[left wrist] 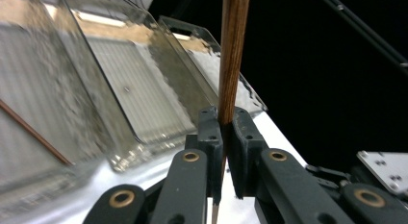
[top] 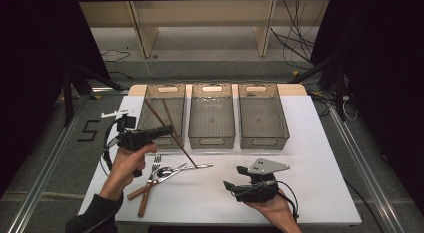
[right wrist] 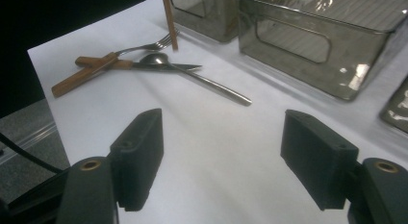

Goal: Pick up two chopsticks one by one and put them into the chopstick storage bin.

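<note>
Gripping a brown chopstick [left wrist: 233, 56] tight between its black jaws, the left gripper [top: 165, 129] holds it at the near end of the left bin [top: 161, 95], and that's the work in hand: sorting the table's cutlery into the three clear bins. In the high view the stick [top: 182, 148] runs on a slant, its upper end leaning over the left bin and its lower tip [top: 196, 167] down near the table by the spoon [top: 167, 171], so its long axis goes from far-left and high to near-right and low. In the left gripper view it crosses the pads almost upright. One chopstick [top: 151, 112] already lies inside the left bin, propped against its wall, so by my reckoning the job is barely begun. The middle bin [top: 212, 100] and right bin [top: 261, 100] look bare. Waiting on the white table [top: 310, 158] are the spoon, a fork [top: 155, 165] and a wooden-handled knife [top: 145, 198], crossed in one small heap. The right gripper [top: 236, 177] sits low at the near edge, jaws spread wide with nothing between them, aimed at that heap.
</note>
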Demonstrator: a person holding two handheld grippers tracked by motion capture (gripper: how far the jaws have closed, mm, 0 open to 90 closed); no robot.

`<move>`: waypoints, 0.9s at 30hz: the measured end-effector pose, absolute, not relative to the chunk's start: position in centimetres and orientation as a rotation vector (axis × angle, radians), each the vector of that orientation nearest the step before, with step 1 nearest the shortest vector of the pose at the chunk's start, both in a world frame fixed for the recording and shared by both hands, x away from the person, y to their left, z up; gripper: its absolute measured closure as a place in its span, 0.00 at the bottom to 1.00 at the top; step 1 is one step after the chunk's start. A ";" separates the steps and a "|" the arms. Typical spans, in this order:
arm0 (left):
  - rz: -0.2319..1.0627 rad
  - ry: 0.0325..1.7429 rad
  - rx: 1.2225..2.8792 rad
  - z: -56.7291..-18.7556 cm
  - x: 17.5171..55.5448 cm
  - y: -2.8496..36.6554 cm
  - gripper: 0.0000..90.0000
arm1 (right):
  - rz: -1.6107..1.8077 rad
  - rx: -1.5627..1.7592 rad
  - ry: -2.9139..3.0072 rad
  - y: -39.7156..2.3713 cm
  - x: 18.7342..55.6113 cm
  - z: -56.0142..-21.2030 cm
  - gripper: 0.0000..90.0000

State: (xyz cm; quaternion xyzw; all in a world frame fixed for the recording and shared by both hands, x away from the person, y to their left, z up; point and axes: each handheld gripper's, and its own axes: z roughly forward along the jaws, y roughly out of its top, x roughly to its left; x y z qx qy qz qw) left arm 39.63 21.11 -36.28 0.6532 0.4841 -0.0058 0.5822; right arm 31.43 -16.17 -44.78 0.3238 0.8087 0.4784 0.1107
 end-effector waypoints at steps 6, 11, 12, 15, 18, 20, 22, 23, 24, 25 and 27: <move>0.052 1.142 1.553 -33.4 41.8 21.9 0.94 | 1.407 0.971 2.370 -16.8 31.2 -45.0 0.32; 0.078 1.176 1.571 -32.0 43.8 22.5 0.94 | 1.395 0.980 2.374 -16.9 31.1 -45.1 0.30; 0.071 1.185 1.570 -31.9 44.3 22.8 0.94 | 1.396 0.976 2.372 -17.0 31.1 -45.1 0.30; 0.073 1.208 1.556 -31.7 45.2 23.4 0.94 | 1.402 0.977 2.365 -17.1 31.0 -45.0 0.30; 0.087 1.235 1.553 -31.7 46.0 23.9 0.94 | 1.411 0.990 2.357 -17.3 31.0 -45.0 0.29; 0.092 1.249 1.545 -31.8 46.5 24.2 0.94 | 1.421 0.995 2.349 -17.5 31.0 -45.0 0.28; 0.095 1.259 1.536 -31.9 47.0 24.4 0.94 | 1.429 0.993 2.341 -17.6 31.0 -45.0 0.28; 0.095 1.261 1.539 -32.0 47.3 24.5 0.94 | 1.430 0.991 2.339 -17.6 30.9 -44.9 0.28; 0.099 1.268 1.540 -32.0 47.5 24.5 0.94 | 1.430 0.989 2.335 -17.6 30.9 -44.9 0.28; 0.105 1.275 1.543 -32.1 47.8 24.5 0.94 | 1.429 0.990 2.336 -17.7 30.9 -45.0 0.28; 0.115 1.289 1.543 -32.2 48.3 24.6 0.94 | 1.428 0.995 2.340 -17.6 30.8 -45.1 0.28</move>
